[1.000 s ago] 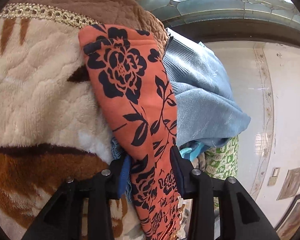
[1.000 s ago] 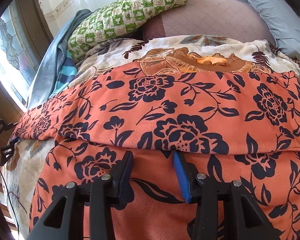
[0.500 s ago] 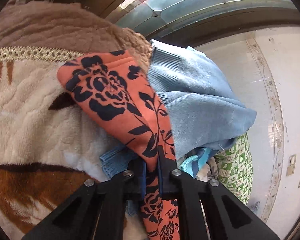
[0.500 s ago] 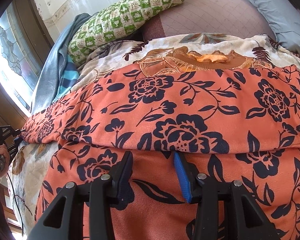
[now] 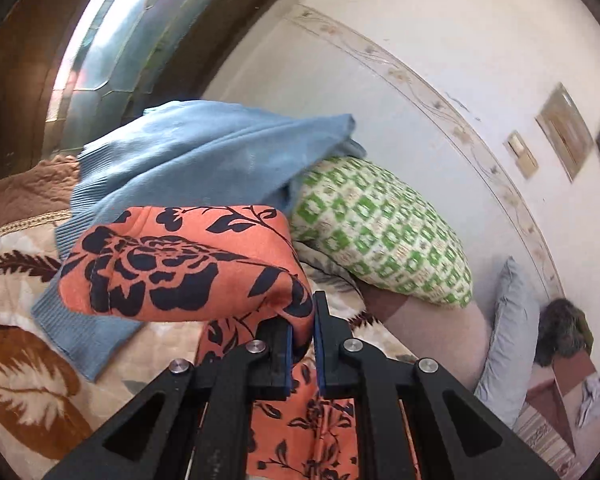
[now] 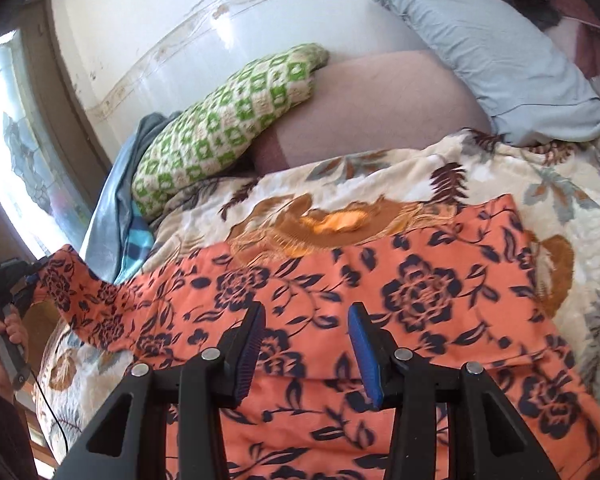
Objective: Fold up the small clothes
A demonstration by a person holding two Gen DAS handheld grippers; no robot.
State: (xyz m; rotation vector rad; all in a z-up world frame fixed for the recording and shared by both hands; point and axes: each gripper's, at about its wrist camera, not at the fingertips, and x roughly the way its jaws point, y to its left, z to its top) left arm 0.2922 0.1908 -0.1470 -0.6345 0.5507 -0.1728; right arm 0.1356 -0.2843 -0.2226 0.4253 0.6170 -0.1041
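An orange garment with dark blue flowers [image 6: 380, 280] lies spread on a floral blanket [image 6: 520, 168] on the bed. My left gripper [image 5: 300, 320] is shut on one sleeve of the orange garment [image 5: 180, 268] and holds it lifted above the blanket. In the right wrist view that sleeve [image 6: 84, 300] rises at the far left toward the left gripper [image 6: 24, 276]. My right gripper [image 6: 306, 344] is open and empty just above the garment's body.
A light blue knit sweater [image 5: 188, 160] lies behind the lifted sleeve. A green checked pillow [image 5: 380, 232] [image 6: 220, 128], a mauve cushion [image 6: 380, 100] and a pale blue pillow [image 6: 492, 64] line the white wall behind the bed.
My left gripper closed on the sleeve, then lifted it and swung toward the pillows. My right gripper stayed open and tilted up above the garment.
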